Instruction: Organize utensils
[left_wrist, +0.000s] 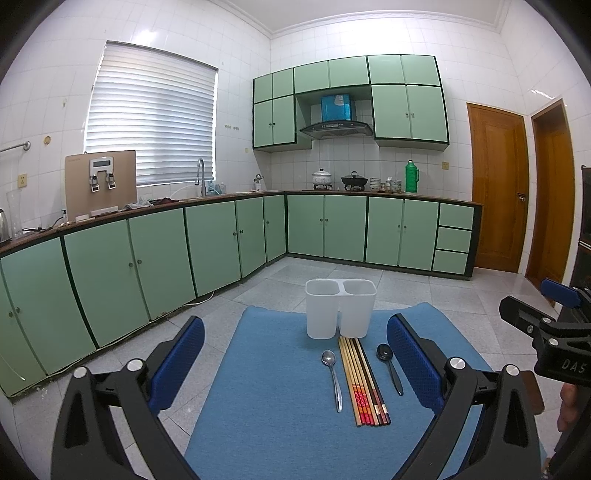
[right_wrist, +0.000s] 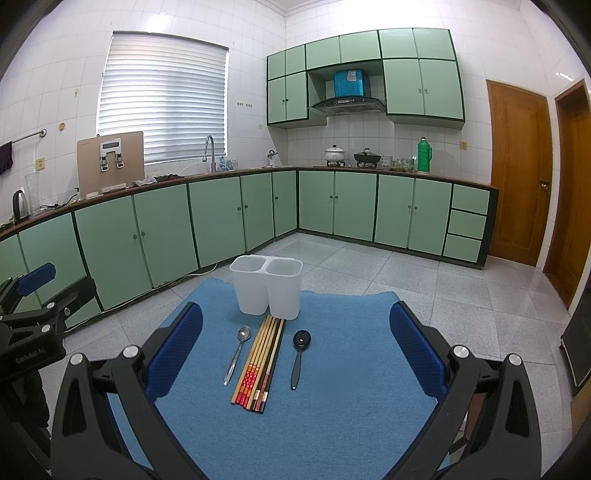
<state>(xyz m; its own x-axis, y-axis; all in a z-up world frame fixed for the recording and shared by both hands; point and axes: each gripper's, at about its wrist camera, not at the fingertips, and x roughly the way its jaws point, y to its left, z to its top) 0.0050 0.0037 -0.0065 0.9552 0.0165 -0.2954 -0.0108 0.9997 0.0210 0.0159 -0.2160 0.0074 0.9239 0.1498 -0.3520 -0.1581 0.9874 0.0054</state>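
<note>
Right wrist view: both tongs (right_wrist: 295, 345) hung spread and empty; best pinch the metal spoon (right_wrist: 236, 352) mid-handle for the holder (right_wrist: 266, 288).

Bare mat (right_wrist: 351, 387) lies open on both sides of the utensils. Holder (right_wrist: 266, 291) blocks the far end, touching the chopsticks (right_wrist: 258, 363).

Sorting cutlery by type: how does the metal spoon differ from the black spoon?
The metal spoon is shiny silver and lies left of the chopsticks; the black spoon is dark and lies right of them. The metal spoon looks slimmer. Both lie flat on the blue mat, bowls toward the white holder.
</note>
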